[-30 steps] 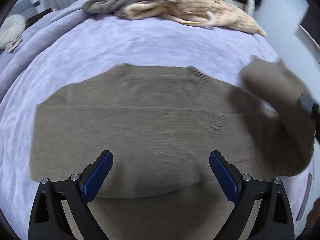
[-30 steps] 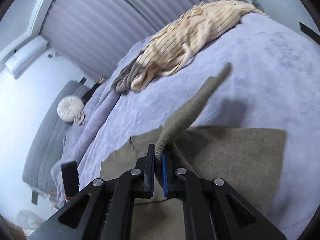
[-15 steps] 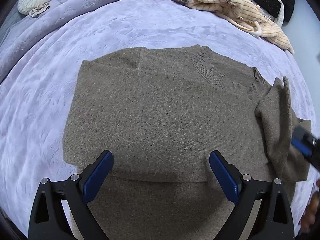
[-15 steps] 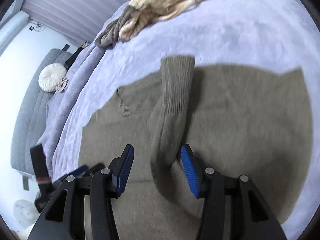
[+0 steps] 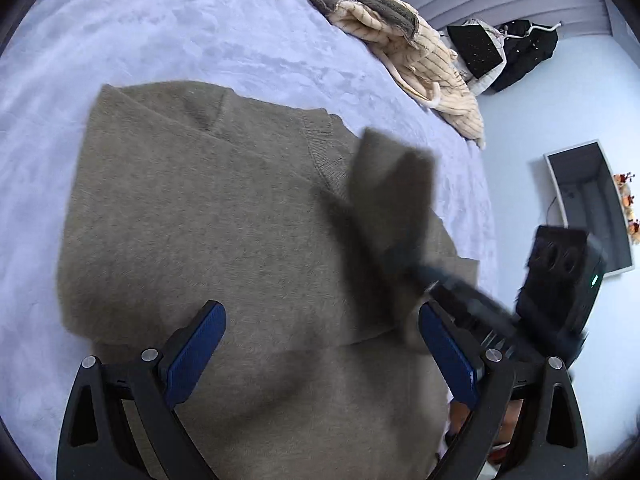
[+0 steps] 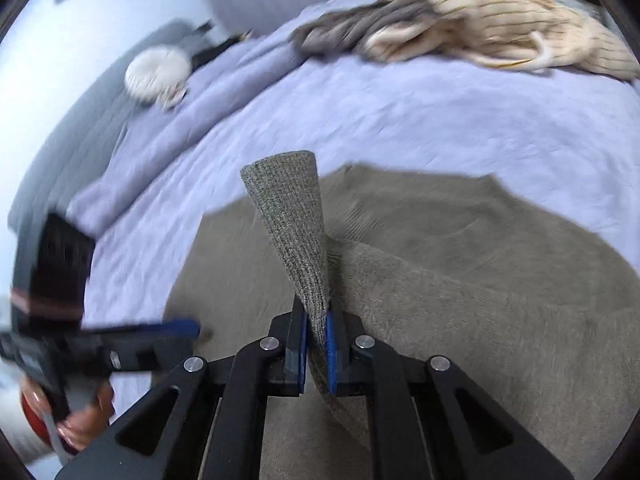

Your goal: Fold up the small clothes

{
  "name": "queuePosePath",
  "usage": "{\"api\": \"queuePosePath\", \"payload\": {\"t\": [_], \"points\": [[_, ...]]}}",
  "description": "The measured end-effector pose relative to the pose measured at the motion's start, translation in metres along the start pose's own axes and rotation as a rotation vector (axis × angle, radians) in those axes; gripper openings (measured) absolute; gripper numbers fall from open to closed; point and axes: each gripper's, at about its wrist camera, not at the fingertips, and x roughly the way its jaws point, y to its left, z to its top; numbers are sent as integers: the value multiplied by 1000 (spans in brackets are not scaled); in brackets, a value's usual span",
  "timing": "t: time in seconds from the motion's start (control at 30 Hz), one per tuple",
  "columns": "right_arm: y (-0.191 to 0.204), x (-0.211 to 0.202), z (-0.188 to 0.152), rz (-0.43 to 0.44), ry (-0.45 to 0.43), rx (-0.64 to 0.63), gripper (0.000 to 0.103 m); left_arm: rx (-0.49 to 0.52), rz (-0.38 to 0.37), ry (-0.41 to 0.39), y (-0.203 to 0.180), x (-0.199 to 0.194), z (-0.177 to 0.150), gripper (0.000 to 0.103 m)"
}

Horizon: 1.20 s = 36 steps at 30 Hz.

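so the right tongs (image 6: 316, 344) are closing on the floppy ribbed sleeve cuff (image 6: 286, 216) of the soft olive-brown knit sweater (image 5: 224, 216), left tongs (image 5: 320, 356) gaping wide, holding nothing, best pinched by its edges.

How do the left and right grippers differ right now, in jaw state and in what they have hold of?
The right gripper has its jaws closing on the brown sweater's sleeve, lifting the cuff clear; the left gripper stands wide open with nothing held.
The right gripper grips fabric between its pads; the left only hovers over the sweater body.
Both have black frames and blue pads, and point down at the same sweater.
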Motion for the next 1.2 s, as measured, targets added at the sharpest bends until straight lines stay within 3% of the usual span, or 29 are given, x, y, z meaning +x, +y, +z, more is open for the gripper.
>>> {"api": "queuePosePath", "payload": {"t": [0.07,0.13,0.2,0.23,0.33,0.43,0.47,0.53,0.6,0.67,0.73,0.77,0.8,0.93,1.03,1.07,1.1,1.17,1.2], "points": [[6,18,-10,7,94,-18,13,-16,-14,24,1,13,3,97],[8,18,-24,-19,127,-31,19,-31,-24,44,1,26,5,97],[5,5,-35,-5,115,1,37,-33,-17,43,-2,34,6,97],[0,-2,-40,7,108,31,41,-34,-10,43,-3,37,7,97],[-30,-30,-62,20,88,191,44,-35,4,27,-9,41,11,97],[-75,-57,-98,26,47,439,44,-30,64,-4,-12,40,17,93],[-91,-67,-111,36,22,542,44,-23,99,-7,-14,40,20,85],[-115,-83,-133,27,-44,702,44,-2,175,20,-12,45,21,36],[-137,-98,-150,-1,-114,821,44,5,197,45,-10,50,22,6],[-157,-104,-159,-3,-163,919,44,1,171,39,-11,46,23,6],[-176,-104,-168,68,-217,1036,41,20,157,11,-16,37,24,6],[-182,-100,-168,93,-238,1073,19,33,136,-12,-22,29,26,6],[-185,-101,-167,119,-259,1085,8,43,114,-30,-26,21,28,6],[-175,-121,-141,168,-303,913,8,108,111,-98,-36,-9,34,6],[-167,-105,-129,230,-225,844,12,67,144,-86,-14,-14,33,6],[-169,-98,-131,200,-176,854,17,37,151,-71,-4,-11,32,6],[-170,-92,-132,164,-146,869,32,6,164,-52,8,-8,31,6],[-183,-88,-146,165,-183,941,45,-16,166,-32,20,-3,28,6],[-191,-93,-159,213,-237,994,45,-13,167,-33,21,-1,26,6]]}}
